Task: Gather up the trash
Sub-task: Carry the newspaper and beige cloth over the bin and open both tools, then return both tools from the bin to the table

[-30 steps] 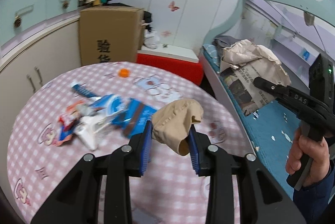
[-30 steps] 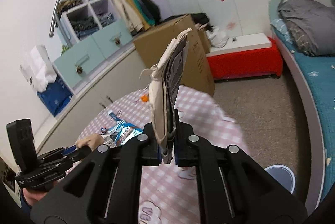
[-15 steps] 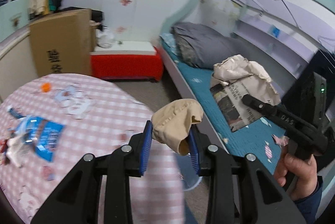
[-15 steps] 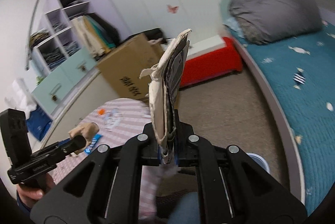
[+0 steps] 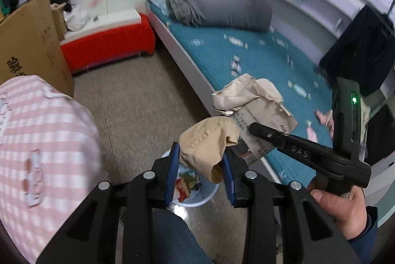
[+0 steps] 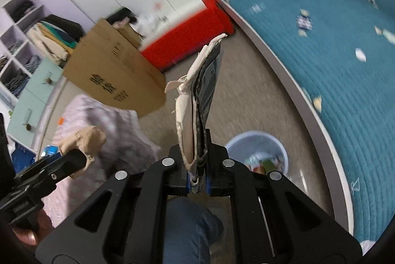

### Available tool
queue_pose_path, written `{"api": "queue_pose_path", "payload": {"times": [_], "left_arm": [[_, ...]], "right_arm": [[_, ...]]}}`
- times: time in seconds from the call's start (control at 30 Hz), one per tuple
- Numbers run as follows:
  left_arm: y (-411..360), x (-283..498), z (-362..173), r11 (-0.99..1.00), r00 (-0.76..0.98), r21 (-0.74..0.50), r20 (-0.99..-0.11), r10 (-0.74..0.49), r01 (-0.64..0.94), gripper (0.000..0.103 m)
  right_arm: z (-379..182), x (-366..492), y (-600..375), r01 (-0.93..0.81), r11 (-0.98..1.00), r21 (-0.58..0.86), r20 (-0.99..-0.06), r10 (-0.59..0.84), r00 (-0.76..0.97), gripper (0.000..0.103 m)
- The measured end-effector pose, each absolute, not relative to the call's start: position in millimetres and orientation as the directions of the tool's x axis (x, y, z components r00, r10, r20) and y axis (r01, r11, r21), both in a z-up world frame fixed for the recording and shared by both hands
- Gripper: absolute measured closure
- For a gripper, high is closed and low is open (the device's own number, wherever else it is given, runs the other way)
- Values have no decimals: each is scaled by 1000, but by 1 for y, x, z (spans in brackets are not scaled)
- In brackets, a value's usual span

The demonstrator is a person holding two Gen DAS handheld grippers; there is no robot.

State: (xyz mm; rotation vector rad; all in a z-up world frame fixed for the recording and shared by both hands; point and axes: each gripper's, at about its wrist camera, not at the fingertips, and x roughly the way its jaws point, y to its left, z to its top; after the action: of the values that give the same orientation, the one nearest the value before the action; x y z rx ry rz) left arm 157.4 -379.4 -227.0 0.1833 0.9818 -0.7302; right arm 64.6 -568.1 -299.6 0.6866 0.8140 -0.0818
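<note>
My left gripper is shut on a tan crumpled wad, held above a pale blue waste bin on the floor. Colourful wrappers lie inside the bin. My right gripper is shut on a folded, crumpled newspaper that stands up from its pads. In the right wrist view the bin sits just right of those pads. In the left wrist view the right gripper and its newspaper hang to the right. The left gripper with the wad shows at the left of the right wrist view.
A round table with a pink check cloth is on the left, a cardboard box and a red bench behind it. A bed with a teal quilt borders the right. A knee in jeans is below the grippers.
Both grippers have swung off the table to the right and dipped down toward the floor bin, each still holding its load. The table litter has left the view.
</note>
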Motion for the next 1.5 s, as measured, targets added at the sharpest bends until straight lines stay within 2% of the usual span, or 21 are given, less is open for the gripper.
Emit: {"api": "queue_pose_path", "payload": {"times": [0.3,0.53,0.6,0.63,0.67,0.87,0.9,0.97,1.0,1.03,1.27,1.5], "left_arm": [[-420,177,-277,748,266,-128,-884,-383,651,71],[-439,195,-309,764,212,-121,-923,-322,633,71],[-441,200,-318,769,196,-120,-932,-305,628,71],[-443,203,-324,772,184,-120,-938,-295,624,71],[-446,206,-329,774,177,-118,-942,-285,622,71],[-454,214,-350,771,125,-130,-957,-263,623,70],[-454,214,-353,771,120,-131,-958,-260,623,63],[-455,215,-357,773,112,-132,-961,-253,620,43],[-455,216,-358,777,119,-125,-961,-249,617,25],[-453,216,-356,785,134,-112,-961,-241,610,20],[-445,217,-335,800,151,-131,-952,-266,586,19],[-427,202,-282,791,237,-150,-907,-349,593,18]], "right_arm": [[-357,87,-582,396,746,536,-766,232,600,95],[-384,110,-588,417,732,539,-793,272,545,89],[-393,116,-590,427,717,552,-794,295,531,74],[-398,118,-592,437,703,561,-794,306,526,34],[-401,118,-593,450,697,558,-799,304,520,19],[-403,110,-608,495,644,584,-783,284,553,19],[-399,106,-610,498,640,586,-778,272,566,19],[-390,100,-615,501,637,586,-771,247,588,18],[-382,95,-618,501,636,587,-764,232,602,18],[-379,93,-619,500,636,587,-761,224,609,17],[-340,77,-619,495,646,581,-739,162,654,6],[-303,66,-608,490,666,562,-718,99,689,6]]}}
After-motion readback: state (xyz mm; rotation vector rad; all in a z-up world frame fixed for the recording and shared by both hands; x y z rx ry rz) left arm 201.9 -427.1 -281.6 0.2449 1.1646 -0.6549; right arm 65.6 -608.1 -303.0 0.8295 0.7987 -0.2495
